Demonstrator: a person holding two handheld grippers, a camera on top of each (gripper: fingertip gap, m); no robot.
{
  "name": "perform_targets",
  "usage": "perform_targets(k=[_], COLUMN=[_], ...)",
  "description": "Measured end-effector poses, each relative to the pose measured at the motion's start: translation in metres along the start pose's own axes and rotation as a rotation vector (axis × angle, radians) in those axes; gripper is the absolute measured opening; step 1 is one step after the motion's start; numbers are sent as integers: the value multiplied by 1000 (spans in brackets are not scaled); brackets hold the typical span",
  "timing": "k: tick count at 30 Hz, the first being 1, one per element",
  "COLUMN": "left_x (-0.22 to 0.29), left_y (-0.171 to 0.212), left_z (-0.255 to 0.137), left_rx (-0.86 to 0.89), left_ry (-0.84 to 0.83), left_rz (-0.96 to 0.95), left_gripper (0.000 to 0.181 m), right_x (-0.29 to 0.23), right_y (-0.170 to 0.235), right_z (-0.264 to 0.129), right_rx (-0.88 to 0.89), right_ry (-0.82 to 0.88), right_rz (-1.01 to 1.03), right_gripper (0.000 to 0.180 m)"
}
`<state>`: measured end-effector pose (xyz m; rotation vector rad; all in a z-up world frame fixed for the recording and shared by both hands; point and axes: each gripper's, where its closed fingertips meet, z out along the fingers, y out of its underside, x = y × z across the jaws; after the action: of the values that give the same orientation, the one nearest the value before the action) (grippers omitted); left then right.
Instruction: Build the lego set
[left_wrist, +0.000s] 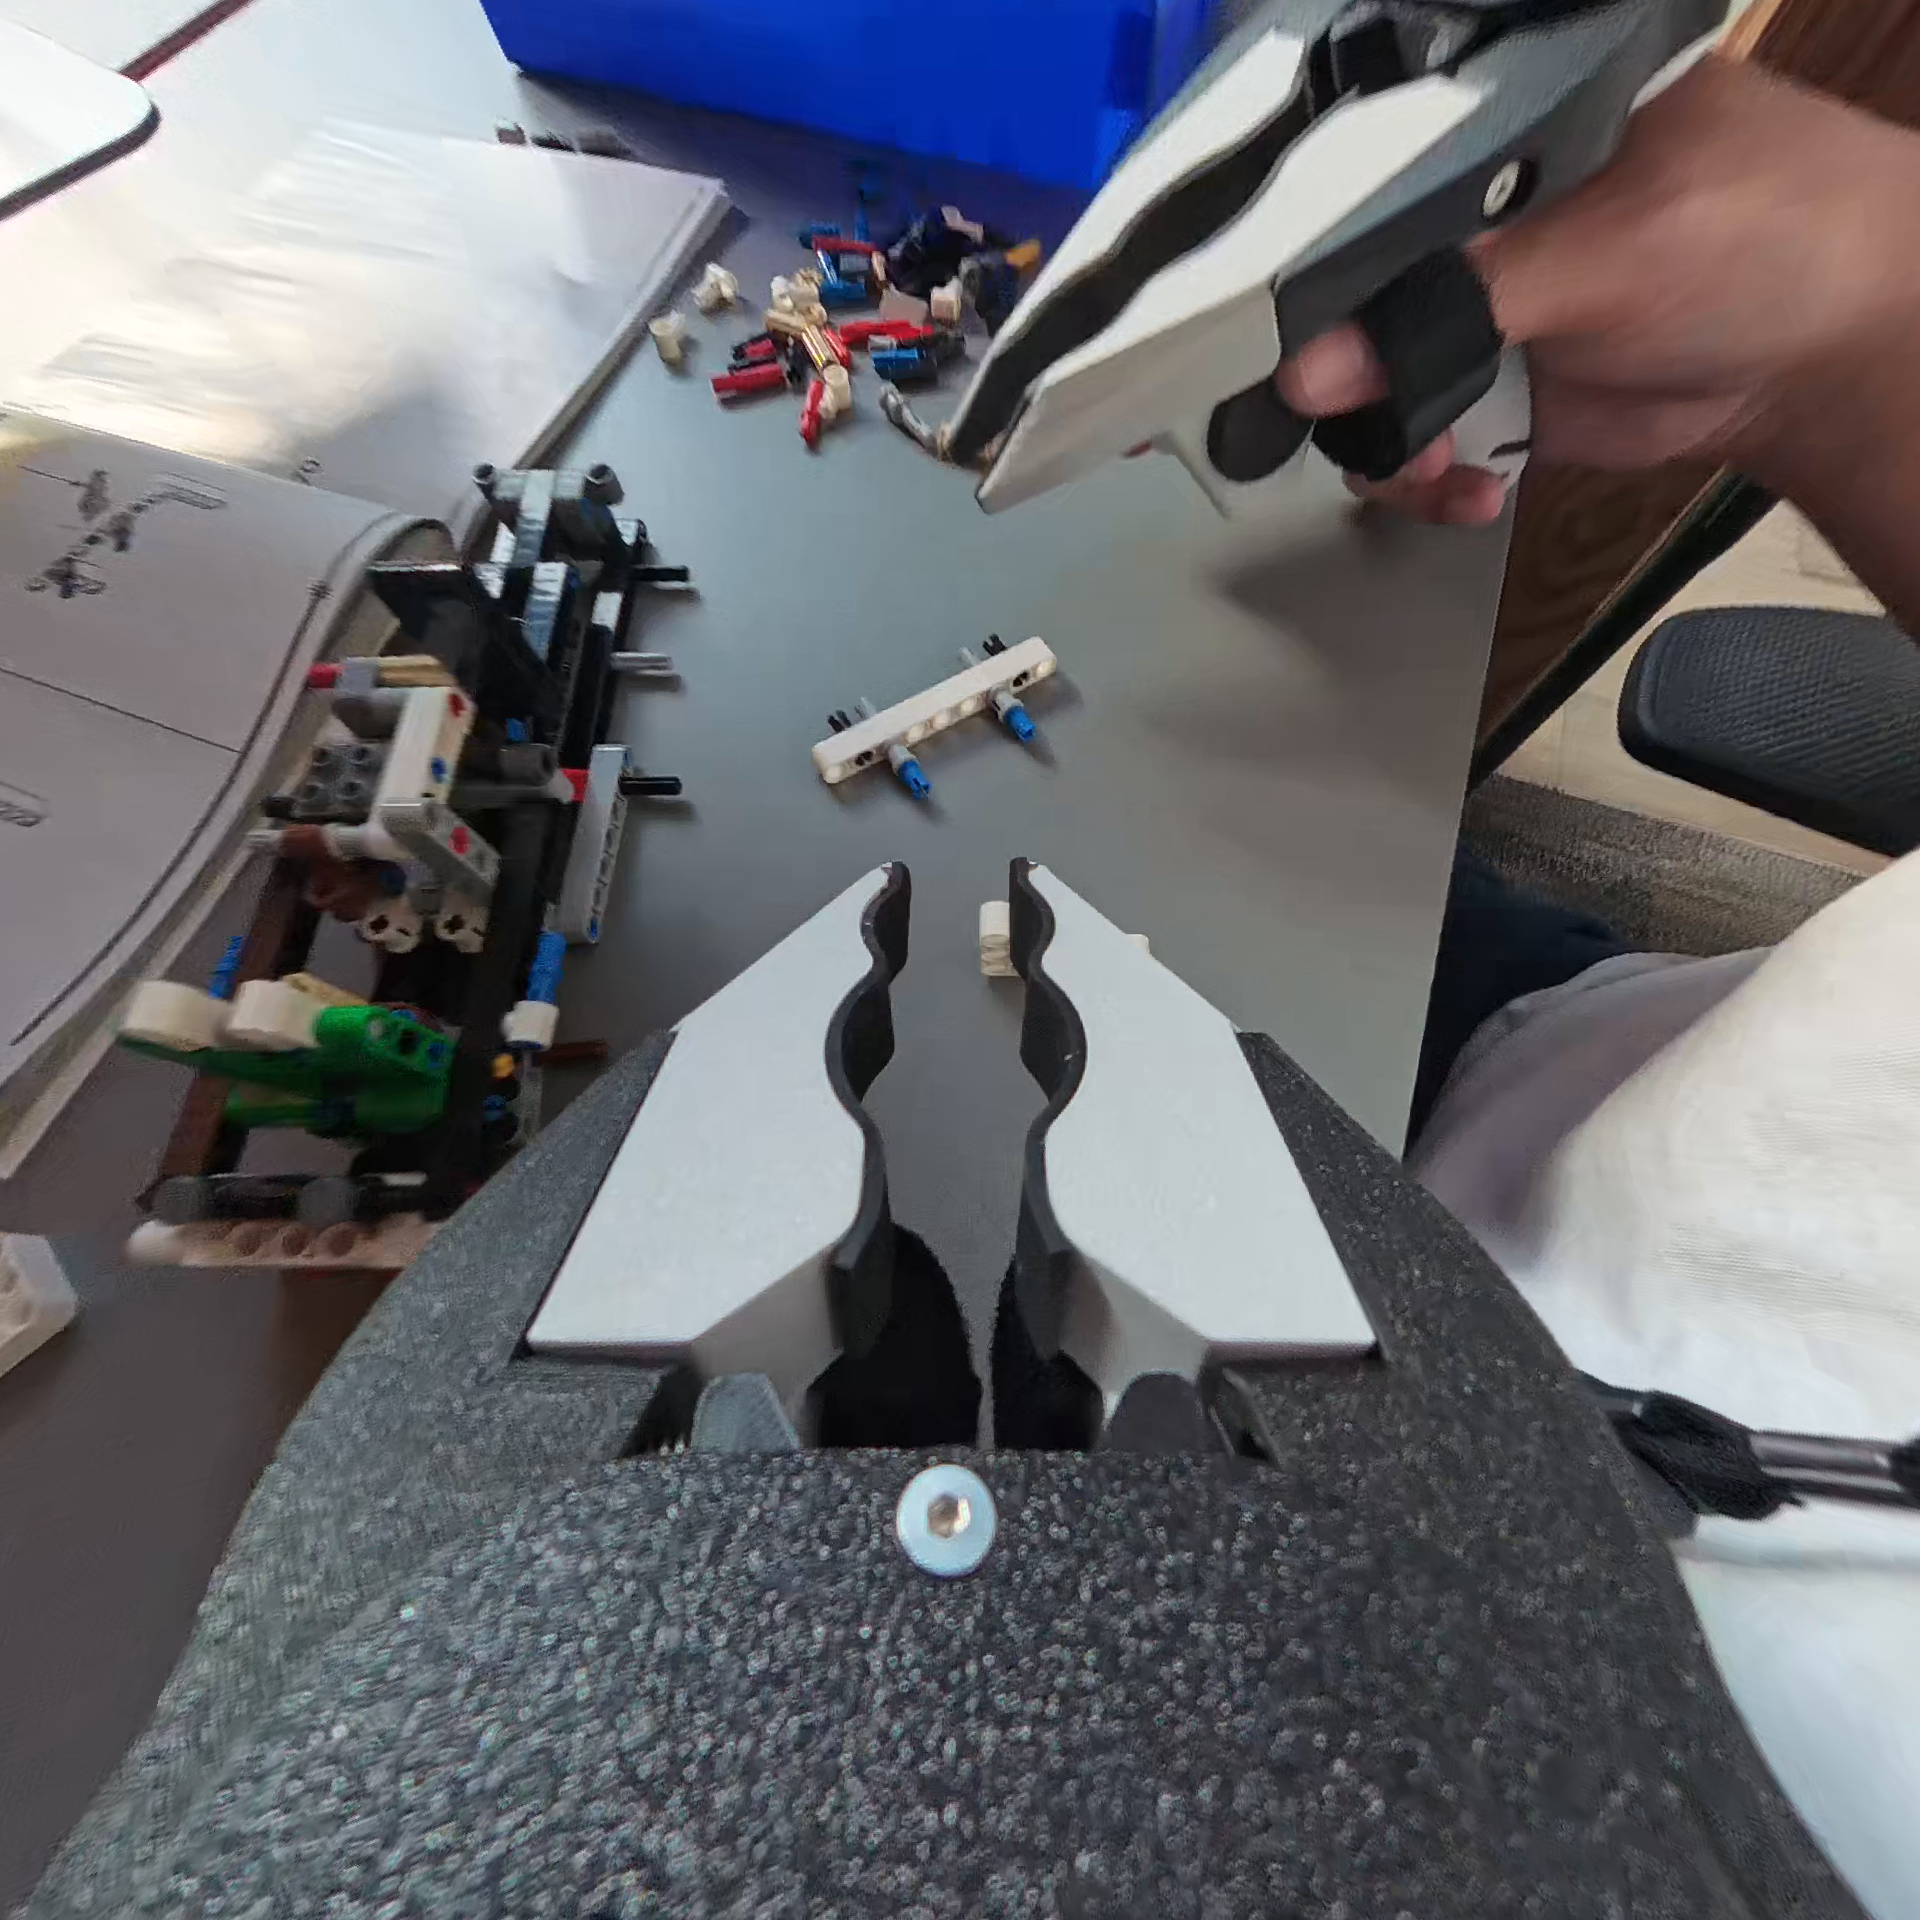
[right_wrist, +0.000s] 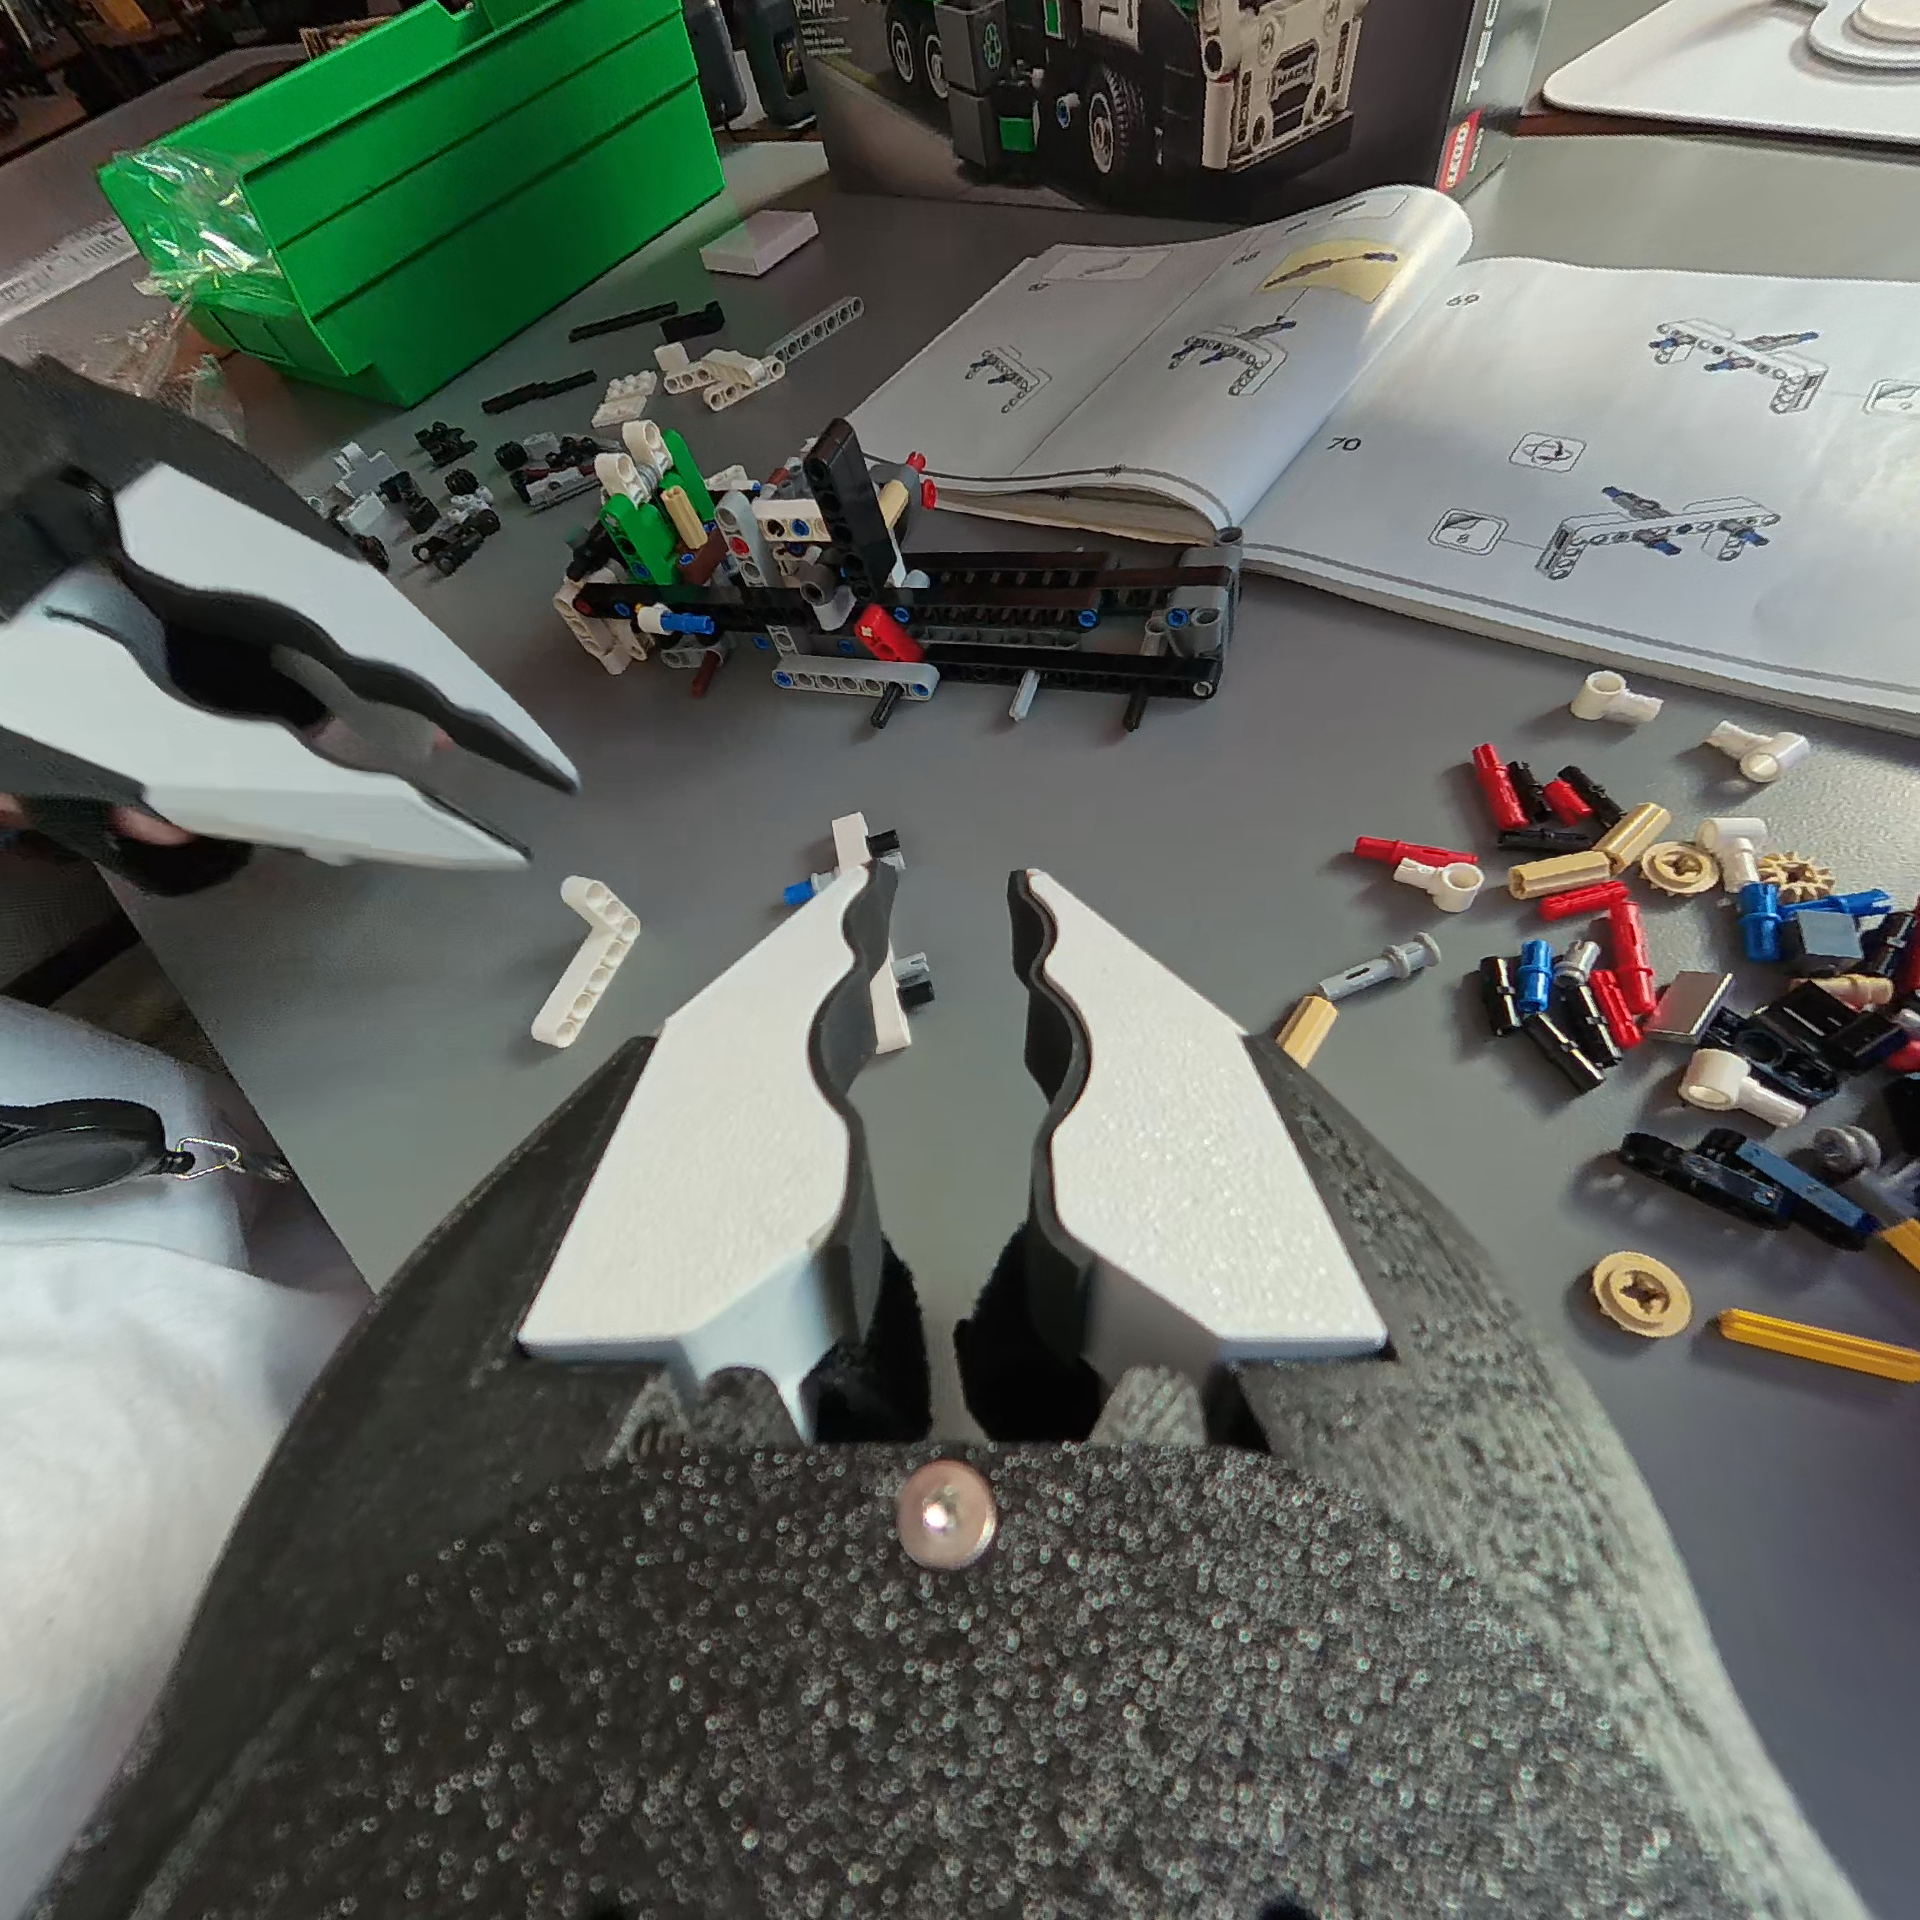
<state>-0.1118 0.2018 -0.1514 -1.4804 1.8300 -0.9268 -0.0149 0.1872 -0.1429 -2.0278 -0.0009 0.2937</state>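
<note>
A white beam with blue and black pins (left_wrist: 935, 717) lies on the grey table (left_wrist: 1195, 727) ahead of my left gripper (left_wrist: 958, 873), which is open and empty. A white L-shaped beam (left_wrist: 993, 938) lies by its right finger. The partly built truck frame (left_wrist: 436, 831) stands to the left. In the right wrist view my right gripper (right_wrist: 951, 883) is open and empty; the white pinned beam (right_wrist: 854, 836) is partly hidden behind its left finger. The L-shaped beam (right_wrist: 587, 956) lies to its left, and the frame (right_wrist: 883, 603) lies beyond.
A pile of loose pins and connectors (right_wrist: 1662, 935) lies to the right. The open instruction book (right_wrist: 1455, 416) and set box (right_wrist: 1143, 83) are behind, with a green bin (right_wrist: 436, 177) at back left and a blue bin (left_wrist: 831, 62). The table edge (left_wrist: 1455, 831) is close on the right. The gap from one gripper's tips to the other's is roughly 11 centimetres.
</note>
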Motion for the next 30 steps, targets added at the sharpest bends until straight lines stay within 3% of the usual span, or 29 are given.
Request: perform_targets(k=[3, 6, 8, 10, 12, 15, 21, 30], left_x=[-33, -96, -141, -185, -206, -206, -201, -203], left_y=[-20, -16, 12, 46, 66, 72, 69, 75], left_z=[-43, -82, -91, -95, -92, -77, -58, -50], left_rx=[103, 153, 45, -102, -183, -194, -206, -246], left_ry=[-24, -138, -256, -415, -437, -333, -297, -305], left_rz=[-102, -195, -199, -160, -185, -271, -231, -161], left_gripper=[22, 24, 27, 12, 18, 33, 36, 0], right_x=[2, 4, 5, 5, 5, 8, 10, 9], right_y=[-1, -2, -2, -2, -1, 1, 0, 0], right_z=[-1, -2, -2, -1, -1, -4, -7, -9], right_rx=[10, 15, 16, 11, 6, 2, 9, 14], right_ry=[-4, -7, -8, -9, -4, 17, 12, -5], right_rz=[18, 31, 33, 32, 27, 22, 31, 42], right_gripper=[22, 22, 22, 22, 22, 22, 21, 21])
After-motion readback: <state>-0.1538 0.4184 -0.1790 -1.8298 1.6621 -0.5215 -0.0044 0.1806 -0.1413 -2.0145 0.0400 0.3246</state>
